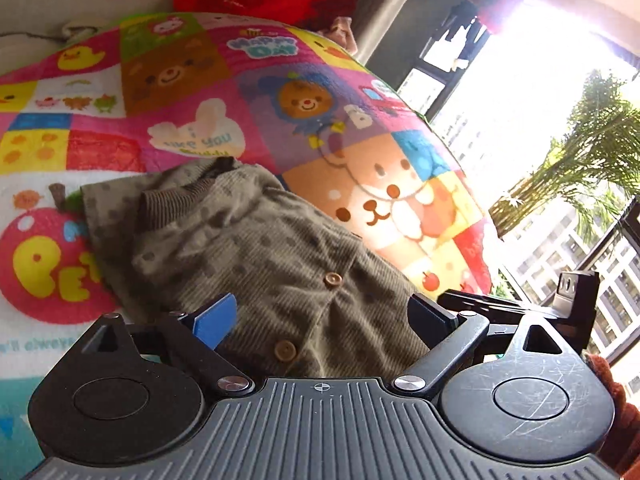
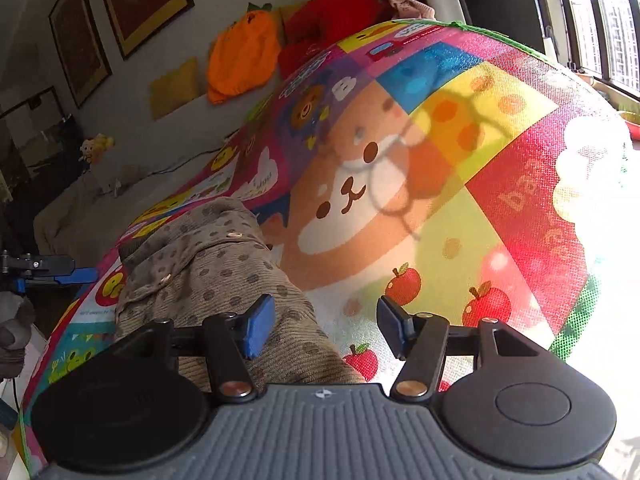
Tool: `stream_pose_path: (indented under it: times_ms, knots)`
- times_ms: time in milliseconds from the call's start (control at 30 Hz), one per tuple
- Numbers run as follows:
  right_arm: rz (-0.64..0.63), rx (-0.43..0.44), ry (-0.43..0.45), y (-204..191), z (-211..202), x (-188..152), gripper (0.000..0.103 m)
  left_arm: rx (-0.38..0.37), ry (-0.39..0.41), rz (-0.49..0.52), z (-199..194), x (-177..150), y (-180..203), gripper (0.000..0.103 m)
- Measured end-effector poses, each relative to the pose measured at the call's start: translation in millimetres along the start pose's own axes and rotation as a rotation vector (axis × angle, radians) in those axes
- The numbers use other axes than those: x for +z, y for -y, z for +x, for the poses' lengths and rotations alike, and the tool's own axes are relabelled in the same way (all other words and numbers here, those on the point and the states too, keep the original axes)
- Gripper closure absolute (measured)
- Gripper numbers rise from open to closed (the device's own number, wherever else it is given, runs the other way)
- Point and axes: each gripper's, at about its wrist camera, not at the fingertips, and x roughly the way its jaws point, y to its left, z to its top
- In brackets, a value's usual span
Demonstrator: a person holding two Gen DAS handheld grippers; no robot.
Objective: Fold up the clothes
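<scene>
**One garment, two grippers, both with jaws spread**

One olive-brown dotted cardigan (image 1: 248,248) lies folded into a bundle on one bright cartoon-print play mat (image 1: 248,92). Two wooden buttons (image 1: 333,280) show along its front in the left wrist view.

Left gripper (image 1: 324,316) hovers over the near end of the cardigan, jaws spread wide, its blue pads clear of the cloth with nothing pinched between them.

Right gripper (image 2: 326,326) sits at the cardigan's right edge, jaws partly spread and empty; its left pad is over the fabric and its right pad over the mat's apple print.

Beyond the mat lie one orange cushion (image 2: 244,60) and one red cushion (image 2: 340,12). Three framed pictures (image 2: 140,0) hang on the wall.
</scene>
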Motion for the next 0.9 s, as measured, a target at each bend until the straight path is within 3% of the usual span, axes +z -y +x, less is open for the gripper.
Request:
stream_pose_path:
  times_ms: [100, 333, 500, 600, 700, 800, 900]
  knots:
    - [0.005, 0.042, -0.05, -8.1, 12.5, -12.3, 0.059, 0.019, -0.011, -0.01, 4.2, -9.4, -3.1, 0.007]
    - [-0.094, 0.155, -0.126, -79.3, -29.2, -62.8, 0.057, 0.118, 0.033, -0.052, 10.9, -5.9, -28.4, 0.005]
    - [-0.233, 0.257, -0.186, -127.8, -52.3, -90.3, 0.05, 0.125, 0.042, -0.06, 1.8, -4.2, -32.3, 0.005]
    - [-0.277, 0.24, -0.175, -128.3, -66.9, -80.6, 0.048, 0.096, 0.049, -0.018, -8.0, -0.5, -25.5, 0.004]
    - [-0.276, 0.173, -0.104, -116.3, -77.3, -55.0, 0.042, 0.042, 0.059, 0.035, -4.7, 12.9, -15.6, 0.002]
    - [-0.277, 0.122, -0.04, -110.2, -73.6, -26.0, 0.042, 0.004, 0.056, 0.055, 18.6, 32.0, -11.9, 0.002]
    - [-0.273, 0.108, -0.004, -109.2, -60.1, 2.9, 0.042, 0.029, 0.061, 0.021, 52.5, 52.4, -25.5, 0.002]
